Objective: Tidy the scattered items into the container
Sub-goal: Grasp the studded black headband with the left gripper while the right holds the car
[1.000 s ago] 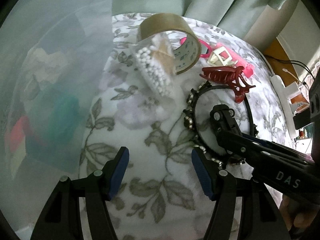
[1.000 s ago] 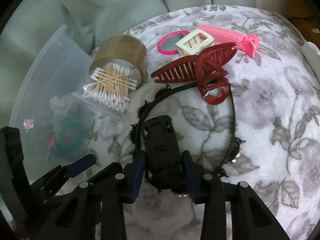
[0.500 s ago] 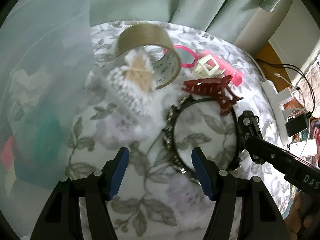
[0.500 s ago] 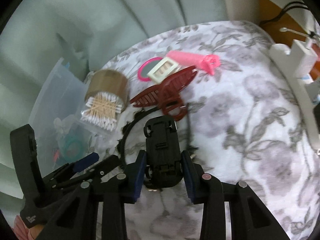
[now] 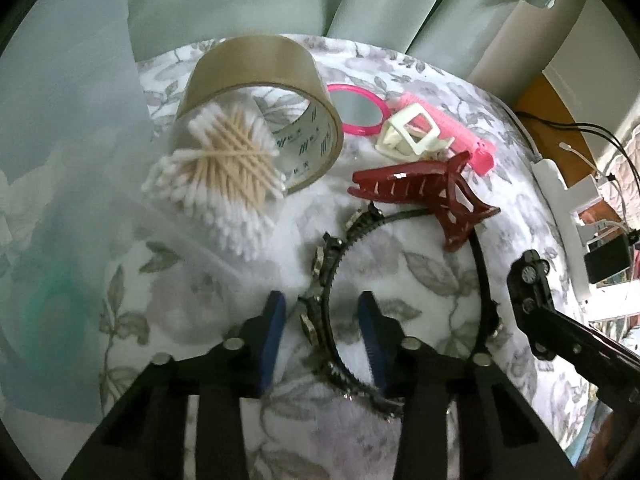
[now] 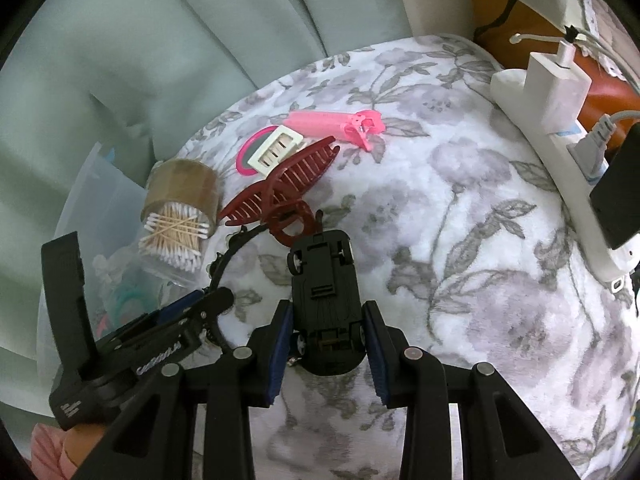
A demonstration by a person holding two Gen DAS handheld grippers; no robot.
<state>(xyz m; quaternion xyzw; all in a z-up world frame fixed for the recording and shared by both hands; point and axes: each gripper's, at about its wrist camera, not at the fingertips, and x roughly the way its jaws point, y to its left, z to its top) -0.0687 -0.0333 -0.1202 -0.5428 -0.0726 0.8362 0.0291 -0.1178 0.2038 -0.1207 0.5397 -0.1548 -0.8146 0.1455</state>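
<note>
Headband (image 5: pixel 340 312) rear arc is hidden beneath the left gripper (image 5: pixel 322 336), whose parted fingers straddle it on the blanket. Right gripper (image 6: pixel 326 346) clamps the toy car (image 6: pixel 326 312), long axis pointing forward.

A white blanket (image 6: pixel 460 208) patterned with grey flowers and leaves; a dark red hair claw (image 5: pixel 424 192); a cream clip (image 5: pixel 412 140); a pink-rimmed mirror (image 5: pixel 356 110); brown tape (image 5: pixel 256 64); a black toy car (image 6: pixel 326 308); blue pads (image 5: pixel 272 336) on black fingers.
</note>
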